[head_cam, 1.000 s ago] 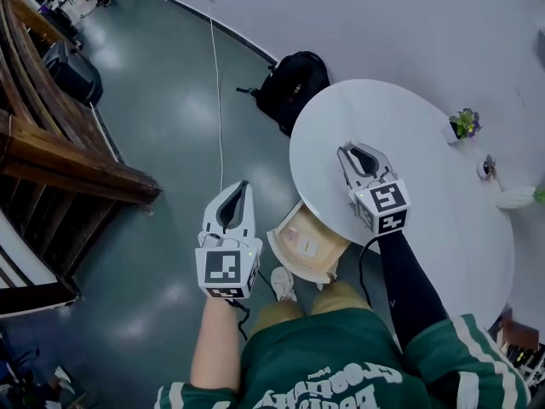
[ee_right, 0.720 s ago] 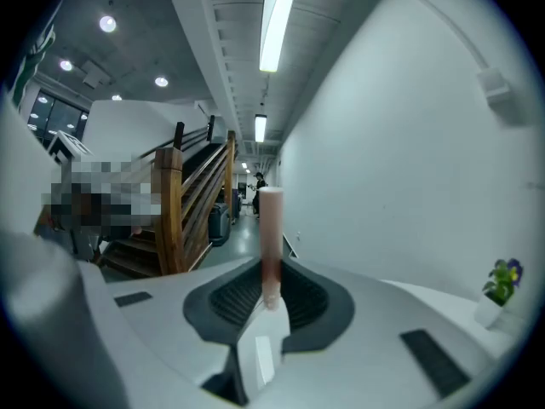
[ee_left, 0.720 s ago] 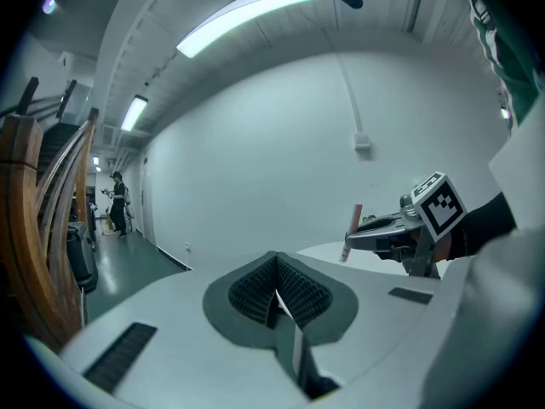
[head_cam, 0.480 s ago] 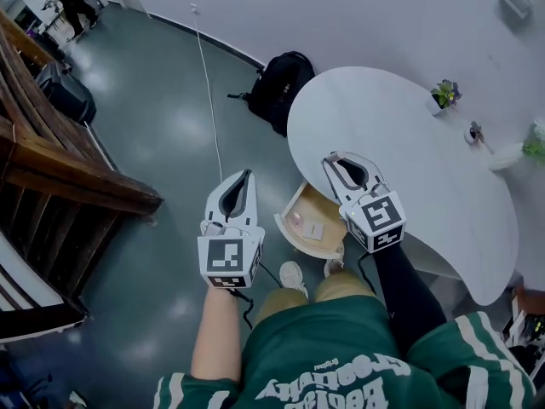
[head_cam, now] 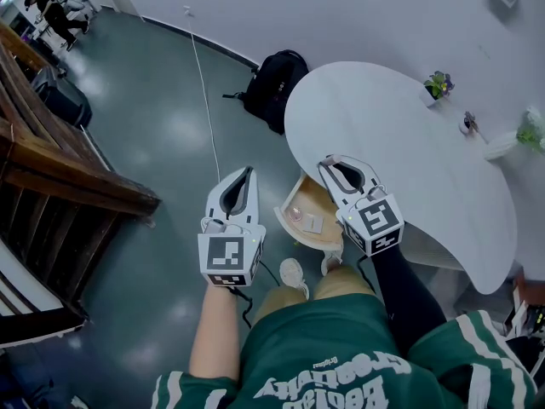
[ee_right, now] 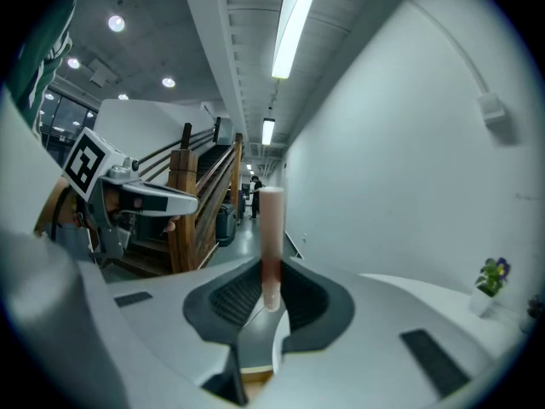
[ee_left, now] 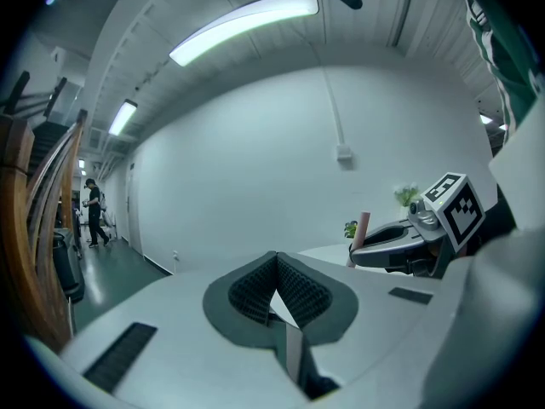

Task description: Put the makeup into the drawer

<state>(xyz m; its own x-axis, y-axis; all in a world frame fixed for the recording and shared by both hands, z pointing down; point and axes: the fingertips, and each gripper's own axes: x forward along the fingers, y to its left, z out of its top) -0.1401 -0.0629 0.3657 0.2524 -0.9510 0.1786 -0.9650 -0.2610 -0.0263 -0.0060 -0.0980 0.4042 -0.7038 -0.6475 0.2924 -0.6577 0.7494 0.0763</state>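
Note:
A slim pink makeup tube (ee_right: 271, 237) stands upright between the pads of my right gripper (ee_right: 271, 281), which is shut on it. In the head view the right gripper (head_cam: 327, 163) hangs at the white round table's (head_cam: 409, 135) near-left edge, just above the open wooden drawer (head_cam: 317, 201). A pink item (head_cam: 295, 214) and a white item (head_cam: 312, 224) lie in the drawer. My left gripper (head_cam: 248, 172) hovers over the floor to the left of the drawer, shut and empty (ee_left: 277, 258). The left gripper view shows the right gripper (ee_left: 375, 250) with the tube (ee_left: 364, 227).
A black backpack (head_cam: 274, 88) lies on the floor behind the table. A small potted plant (head_cam: 438, 84) and other small things stand at the table's far side. A wooden staircase (head_cam: 60, 169) fills the left. A cable (head_cam: 204, 92) runs across the floor. People stand far off (head_cam: 51, 8).
My right gripper has come back from over the tabletop to the table's edge above the drawer, still holding the tube. The left gripper has shifted slightly up and towards the drawer.

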